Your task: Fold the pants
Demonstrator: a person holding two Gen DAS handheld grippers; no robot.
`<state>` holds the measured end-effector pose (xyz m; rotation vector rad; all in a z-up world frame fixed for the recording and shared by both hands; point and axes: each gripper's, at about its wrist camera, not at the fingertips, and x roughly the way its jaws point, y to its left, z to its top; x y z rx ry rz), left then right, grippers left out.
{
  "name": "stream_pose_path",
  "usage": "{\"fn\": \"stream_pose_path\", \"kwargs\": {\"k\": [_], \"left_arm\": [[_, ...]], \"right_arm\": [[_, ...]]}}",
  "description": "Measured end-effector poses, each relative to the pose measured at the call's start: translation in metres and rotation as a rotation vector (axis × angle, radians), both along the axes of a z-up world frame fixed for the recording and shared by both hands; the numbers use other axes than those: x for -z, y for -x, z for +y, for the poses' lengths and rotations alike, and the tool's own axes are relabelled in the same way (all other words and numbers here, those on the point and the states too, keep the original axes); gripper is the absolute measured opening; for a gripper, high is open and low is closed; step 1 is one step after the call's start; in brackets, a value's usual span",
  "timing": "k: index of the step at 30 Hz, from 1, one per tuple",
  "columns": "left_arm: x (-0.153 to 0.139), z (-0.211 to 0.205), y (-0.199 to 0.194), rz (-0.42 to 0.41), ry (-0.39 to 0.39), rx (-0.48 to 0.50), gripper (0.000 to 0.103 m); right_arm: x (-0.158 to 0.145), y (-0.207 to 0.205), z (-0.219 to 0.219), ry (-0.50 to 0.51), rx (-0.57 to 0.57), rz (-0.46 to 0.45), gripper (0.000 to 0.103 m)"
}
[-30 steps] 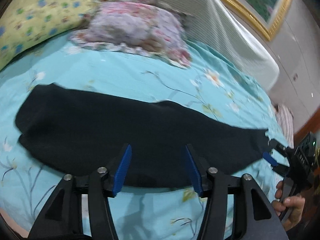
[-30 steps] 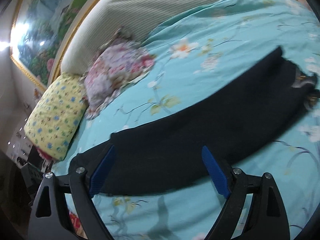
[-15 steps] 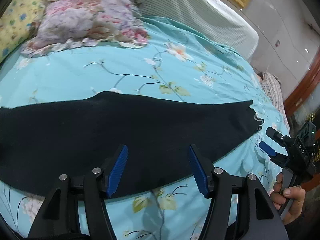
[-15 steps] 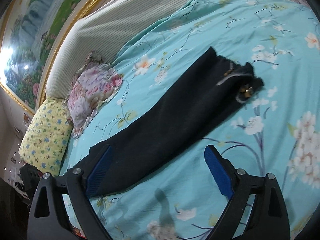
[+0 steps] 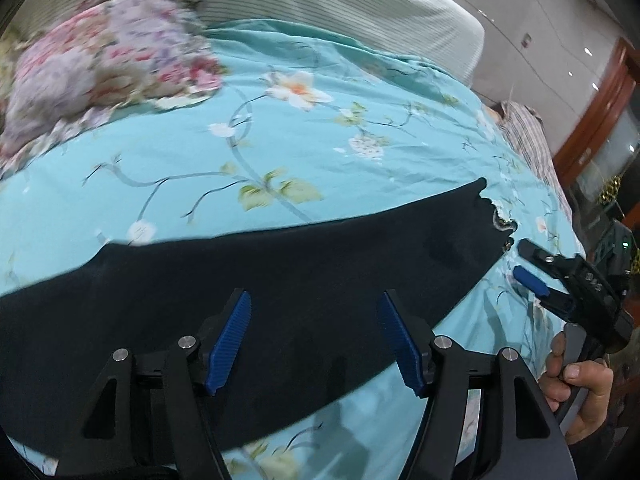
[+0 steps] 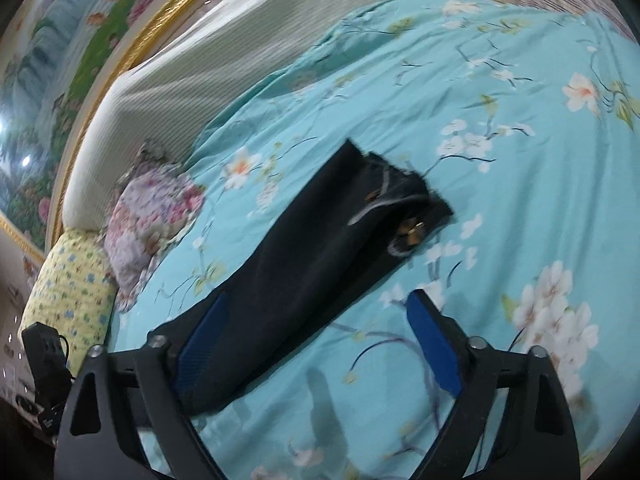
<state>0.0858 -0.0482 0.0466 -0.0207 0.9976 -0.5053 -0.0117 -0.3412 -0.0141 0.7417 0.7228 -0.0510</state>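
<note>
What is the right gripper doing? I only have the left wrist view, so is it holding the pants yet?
Observer: No. In the right wrist view the right gripper has open fingers that have just been closing a little. They pinch nothing, and the pants lie flat beneath.
Operator: How does the waist end look?
Observer: The waistband lies open, showing a grey cord and a brass-coloured fastener.
Operator: Anything beyond the flowered pillow?
Observer: A yellow pillow lies beside it, at the bed's edge.
</note>
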Motion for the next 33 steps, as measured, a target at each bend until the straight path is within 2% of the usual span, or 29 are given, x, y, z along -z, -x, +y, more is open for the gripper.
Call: {"fn": "stream_pose_path", "kwargs": {"k": [2, 5, 10, 12, 14, 15, 17, 22, 27, 29, 32, 33], "left_arm": [[0.000, -0.013, -0.009, 0.005, 0.000, 0.025, 0.069], [0.002, -0.034, -0.022, 0.013, -0.006, 0.063, 0.069], [0.006, -0.069, -0.045, 0.034, 0.012, 0.145, 0.069], [0.010, -0.083, -0.054, 0.047, 0.015, 0.182, 0.070], [0.014, -0.095, -0.063, 0.066, 0.015, 0.209, 0.070], [0.016, -0.102, -0.067, 0.075, 0.016, 0.223, 0.070], [0.021, -0.119, -0.076, 0.096, 0.015, 0.260, 0.070], [0.031, -0.166, -0.092, 0.125, 0.025, 0.365, 0.070], [0.040, -0.221, -0.096, 0.110, -0.037, 0.483, 0.068], [0.047, -0.237, -0.098, 0.118, -0.054, 0.523, 0.065], [0.056, -0.257, -0.104, 0.145, -0.058, 0.562, 0.055], [0.057, -0.261, -0.105, 0.146, -0.051, 0.569, 0.048]], "right_arm": [[0.005, -0.007, -0.006, -0.009, 0.012, 0.024, 0.077], [0.014, -0.017, -0.015, -0.018, 0.037, 0.051, 0.073], [0.020, -0.027, -0.027, -0.037, 0.080, 0.053, 0.065], [0.023, -0.029, -0.032, -0.046, 0.094, 0.050, 0.056], [0.027, -0.031, -0.037, -0.061, 0.104, 0.044, 0.040], [0.029, -0.032, -0.039, -0.072, 0.103, 0.044, 0.036], [0.034, -0.033, -0.046, -0.095, 0.103, 0.041, 0.017], [0.039, -0.023, -0.063, -0.175, 0.118, -0.020, 0.013], [0.037, -0.017, -0.063, -0.188, 0.115, -0.045, 0.012], [0.037, -0.016, -0.063, -0.195, 0.113, -0.051, 0.012], [0.040, -0.014, -0.063, -0.198, 0.109, -0.052, 0.012], [0.040, -0.014, -0.064, -0.198, 0.107, -0.053, 0.012]]}}
